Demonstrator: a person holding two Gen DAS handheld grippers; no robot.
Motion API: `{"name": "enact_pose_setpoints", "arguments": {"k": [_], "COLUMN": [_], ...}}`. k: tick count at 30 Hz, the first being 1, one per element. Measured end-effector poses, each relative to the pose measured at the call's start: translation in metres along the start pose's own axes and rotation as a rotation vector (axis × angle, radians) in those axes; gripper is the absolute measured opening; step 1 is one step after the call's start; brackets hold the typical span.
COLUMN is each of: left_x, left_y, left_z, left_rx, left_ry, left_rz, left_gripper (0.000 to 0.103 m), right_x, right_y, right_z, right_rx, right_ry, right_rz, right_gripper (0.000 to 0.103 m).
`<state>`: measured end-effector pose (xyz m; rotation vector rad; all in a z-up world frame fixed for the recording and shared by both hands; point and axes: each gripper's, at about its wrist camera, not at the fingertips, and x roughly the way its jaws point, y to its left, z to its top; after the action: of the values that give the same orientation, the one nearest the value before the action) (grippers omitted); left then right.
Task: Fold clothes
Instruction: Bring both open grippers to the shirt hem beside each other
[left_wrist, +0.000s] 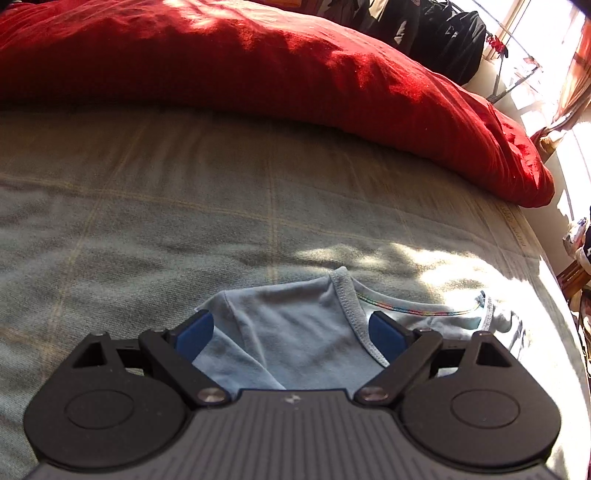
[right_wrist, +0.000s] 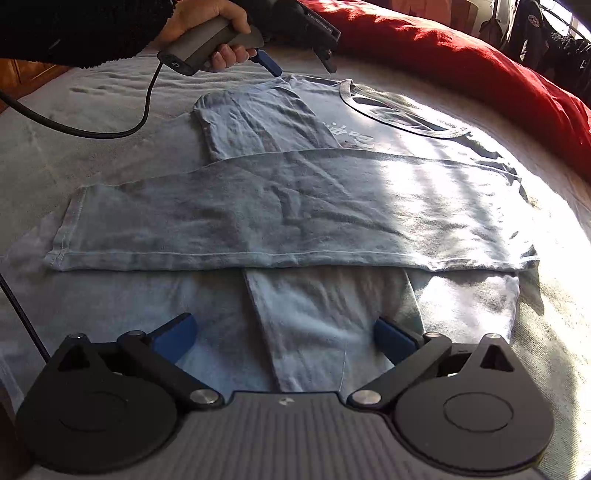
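Note:
A light blue T-shirt (right_wrist: 258, 206) lies flat on the bed, with a sleeve folded inward (right_wrist: 255, 122) and a wide band of cloth folded across its middle. Its collar (right_wrist: 399, 110) points toward the red duvet. In the right wrist view a hand holds my left gripper (right_wrist: 301, 68) at the shirt's far shoulder, tips just above the cloth. In the left wrist view that left gripper (left_wrist: 290, 332) is open, with the shoulder fabric and collar (left_wrist: 347, 302) between its fingers. My right gripper (right_wrist: 284, 339) is open over the near edge of the shirt, a folded strip lying between its fingers.
A red duvet (left_wrist: 258, 66) is heaped along the far side of the grey-blue bed cover (left_wrist: 184, 203). Dark clothes (left_wrist: 443, 33) hang at the back right near a bright window. A black cable (right_wrist: 110, 129) trails across the bed's left side. The bed edge (left_wrist: 546, 266) runs along the right.

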<state>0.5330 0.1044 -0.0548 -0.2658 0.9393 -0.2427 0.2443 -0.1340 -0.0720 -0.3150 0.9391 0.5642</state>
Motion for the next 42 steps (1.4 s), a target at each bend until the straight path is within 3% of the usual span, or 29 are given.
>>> {"name": "enact_pose_setpoints", "arguments": {"k": [4, 8, 12, 15, 19, 21, 25, 31, 37, 42], "left_x": [-0.05, -0.086, -0.108, -0.124, -0.14, -0.141, -0.133, -0.158, -0.185, -0.203], "left_y": [-0.023, -0.048, -0.07, -0.083, -0.091, -0.089, -0.078, -0.07, -0.06, -0.072], "left_z": [-0.042, -0.115, -0.178, -0.205, -0.227, -0.235, -0.25, -0.283, -0.304, -0.31], "left_rx": [0.095, 0.233, 0.375, 0.515, 0.699, 0.775, 0.813, 0.752, 0.768, 0.9], "left_ry": [0.033, 0.108, 0.16, 0.175, 0.192, 0.195, 0.259, 0.218, 0.266, 0.225], "left_rz": [-0.062, -0.072, -0.078, -0.102, -0.212, -0.222, -0.194, -0.09, -0.093, -0.141], "left_gripper": [0.091, 0.091, 0.091, 0.091, 0.091, 0.091, 0.091, 0.093, 0.093, 0.093], "right_x": [-0.011, -0.006, -0.007, -0.014, -0.026, -0.029, -0.017, -0.016, -0.024, -0.045], "right_y": [-0.008, -0.019, -0.016, -0.015, -0.01, -0.004, 0.01, 0.002, 0.003, 0.008], "right_z": [-0.002, -0.011, -0.022, -0.027, -0.031, -0.029, -0.031, -0.043, -0.052, -0.054], "right_rx": [0.018, 0.044, -0.025, -0.041, -0.071, -0.097, -0.16, -0.143, -0.213, -0.237], "right_ry": [-0.023, 0.009, -0.01, 0.007, 0.021, 0.008, 0.034, -0.003, -0.012, 0.018], "right_rz": [0.019, 0.028, 0.028, 0.028, 0.017, 0.02, 0.072, 0.104, 0.107, 0.131], "right_gripper": [0.103, 0.103, 0.103, 0.103, 0.103, 0.103, 0.103, 0.103, 0.103, 0.103]}}
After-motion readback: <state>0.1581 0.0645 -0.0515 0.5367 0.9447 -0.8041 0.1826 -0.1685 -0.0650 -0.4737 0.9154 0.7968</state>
